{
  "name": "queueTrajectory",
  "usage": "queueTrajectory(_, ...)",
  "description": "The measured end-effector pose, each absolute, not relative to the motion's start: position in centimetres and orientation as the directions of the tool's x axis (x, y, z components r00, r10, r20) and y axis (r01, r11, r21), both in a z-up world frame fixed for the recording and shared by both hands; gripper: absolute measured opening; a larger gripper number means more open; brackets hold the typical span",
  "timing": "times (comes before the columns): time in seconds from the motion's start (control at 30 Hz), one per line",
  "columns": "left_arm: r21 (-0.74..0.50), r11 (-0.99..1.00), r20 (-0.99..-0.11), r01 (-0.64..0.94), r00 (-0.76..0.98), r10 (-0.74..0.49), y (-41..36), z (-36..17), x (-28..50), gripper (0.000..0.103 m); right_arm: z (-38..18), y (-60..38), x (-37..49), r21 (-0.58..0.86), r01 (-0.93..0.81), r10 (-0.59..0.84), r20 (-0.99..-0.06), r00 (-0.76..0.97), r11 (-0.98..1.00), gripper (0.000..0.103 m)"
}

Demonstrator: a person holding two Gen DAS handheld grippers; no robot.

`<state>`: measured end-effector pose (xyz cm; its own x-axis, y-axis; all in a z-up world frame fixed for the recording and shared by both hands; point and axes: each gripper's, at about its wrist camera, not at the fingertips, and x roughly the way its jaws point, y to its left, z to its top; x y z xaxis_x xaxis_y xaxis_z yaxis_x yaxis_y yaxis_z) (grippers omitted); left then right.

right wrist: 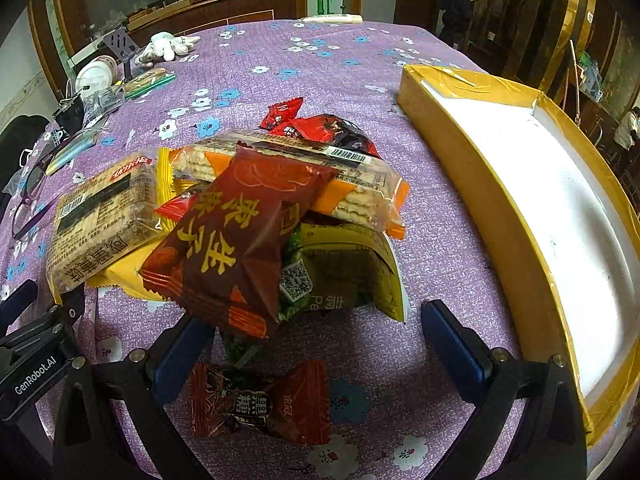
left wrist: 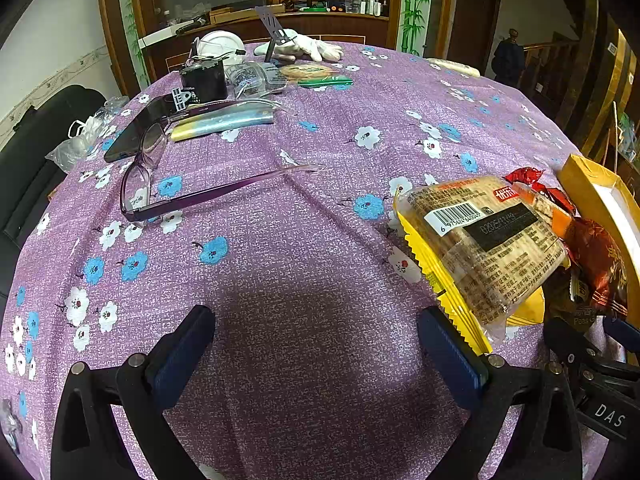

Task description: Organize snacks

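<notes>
Left wrist: left gripper (left wrist: 316, 354) spread wide, empty, over bare purple floral tablecloth (left wrist: 304, 216). Purple glasses (left wrist: 160, 196) ahead-left; biscuit pack (left wrist: 484, 244) just beside the right finger.

Right wrist: right gripper (right wrist: 318, 354) wide, nothing held. Snack pile (right wrist: 248, 216) ahead, brown-sugar candy (right wrist: 260, 404) between the fingers, yellow box (right wrist: 516, 184) to the right.

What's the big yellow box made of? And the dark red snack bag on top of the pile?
The box looks like cardboard: stiff straight walls, with shiny yellow tape or film that wrinkles along the rim, and a matte white inside. The red bag looks like thin plastic or foil film: it is glossy, creased, and has a zigzag crimped edge. I can't tell which film for sure.
</notes>
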<state>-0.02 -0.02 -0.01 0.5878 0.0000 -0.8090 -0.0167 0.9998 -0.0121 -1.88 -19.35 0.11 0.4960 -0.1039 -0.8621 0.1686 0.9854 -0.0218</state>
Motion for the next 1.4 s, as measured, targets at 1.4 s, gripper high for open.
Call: queueTrajectory(1.4, -0.024, 0.998, -0.828, 0.066, 0.558, -0.057, 0.1, 0.5, -1.1, 0.101, 6.2, -22.9, -5.9, 0.344, -0.327, 0.442, -0.845, 0.3, 0.88, 0.103)
